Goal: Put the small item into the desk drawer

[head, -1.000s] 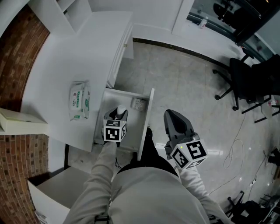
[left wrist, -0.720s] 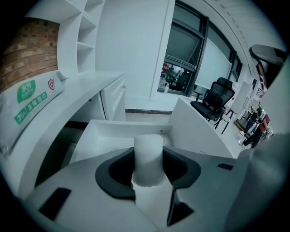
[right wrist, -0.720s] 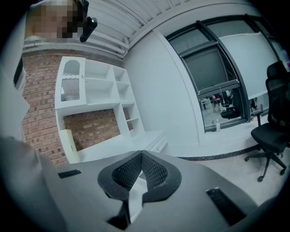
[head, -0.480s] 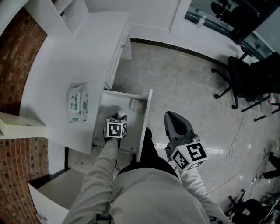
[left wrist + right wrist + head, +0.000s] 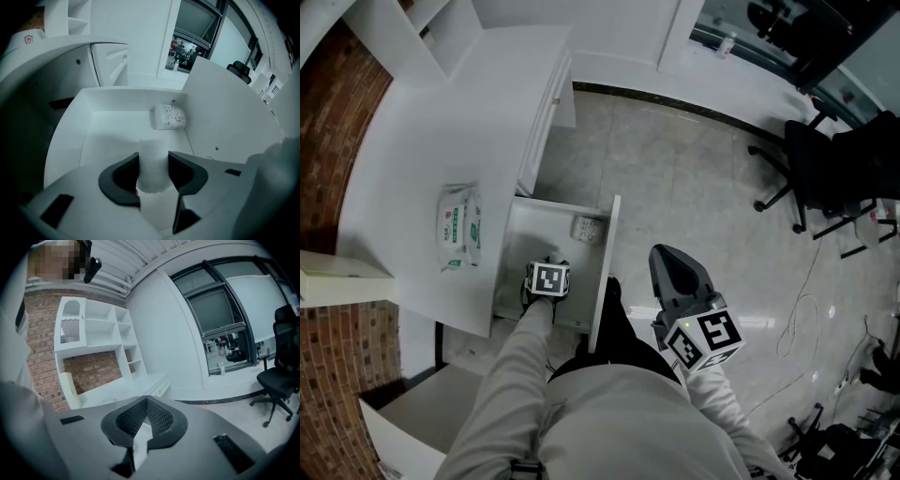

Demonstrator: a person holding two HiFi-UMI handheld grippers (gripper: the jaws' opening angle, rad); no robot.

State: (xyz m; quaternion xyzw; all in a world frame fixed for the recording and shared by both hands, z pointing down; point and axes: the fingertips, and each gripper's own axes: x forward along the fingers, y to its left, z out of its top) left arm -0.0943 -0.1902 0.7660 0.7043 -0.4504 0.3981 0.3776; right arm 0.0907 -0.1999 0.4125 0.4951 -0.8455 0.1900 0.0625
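**Head view and gripper views: condition as found**

Head view shows the left tool (image 5: 546, 267) pointing steeply down into the open white desk drawer (image 5: 607, 246), its marker cube uppermost and a light sleeve behind it.

In the left gripper view, the left tool (image 5: 153, 164) has its two dark jaws partly apart and pressed against opposite sides of a small white cylindrical item (image 5: 152, 149). The item stands upright in that grip, within the walls of the drawer (image 5: 136, 96). Its lower end looks soft and ragged. Whether that end touches the drawer floor cannot be told.

Ahead of the left tool and slightly to its right, a white packet with dark print (image 5: 169, 116) lies in the far corner of the drawer, well apart from the held item. It is also visible from the head view (image 5: 587, 228).

To the left of the left tool, the white tabletop (image 5: 459, 122) carries a green-and-white soft pack (image 5: 457, 225), lying flat near the drawer opening.

The right tool (image 5: 662, 253) is held outside the drawer, beyond its front panel, over the pale tiled floor (image 5: 694, 178). The right gripper view shows this tool (image 5: 146, 401) with its ribbed jaws closed tip to tip and nothing between them. A black office chair (image 5: 280, 376) stands well ahead of it, to its right.
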